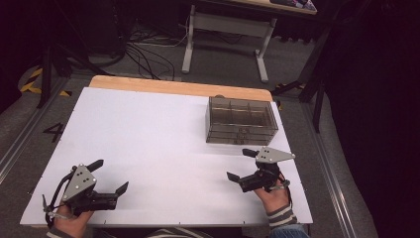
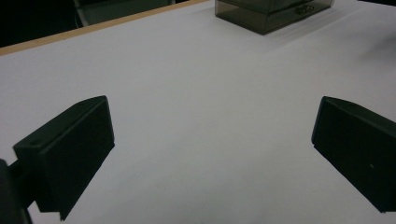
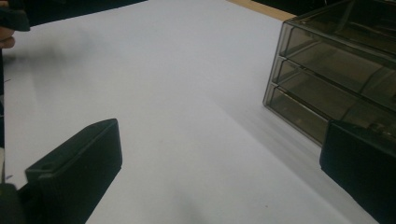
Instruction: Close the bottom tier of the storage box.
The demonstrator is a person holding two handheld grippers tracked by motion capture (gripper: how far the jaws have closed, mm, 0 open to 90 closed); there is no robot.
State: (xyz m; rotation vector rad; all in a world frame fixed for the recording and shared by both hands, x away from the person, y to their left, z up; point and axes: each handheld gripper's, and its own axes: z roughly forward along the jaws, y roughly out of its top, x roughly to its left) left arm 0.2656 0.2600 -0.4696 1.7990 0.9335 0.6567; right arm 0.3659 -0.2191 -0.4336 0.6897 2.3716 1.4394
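Beyond right tongs point(image 1: 238, 164): drawer box point(image 1: 241, 120).

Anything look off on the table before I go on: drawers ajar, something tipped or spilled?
Nothing stands out. The drawer box sits upright and square near the table's far right corner, its three drawers flush in the right gripper view. The white surface shows no spill or debris. Both hand-held grippers, left and right, are open and hold nothing.
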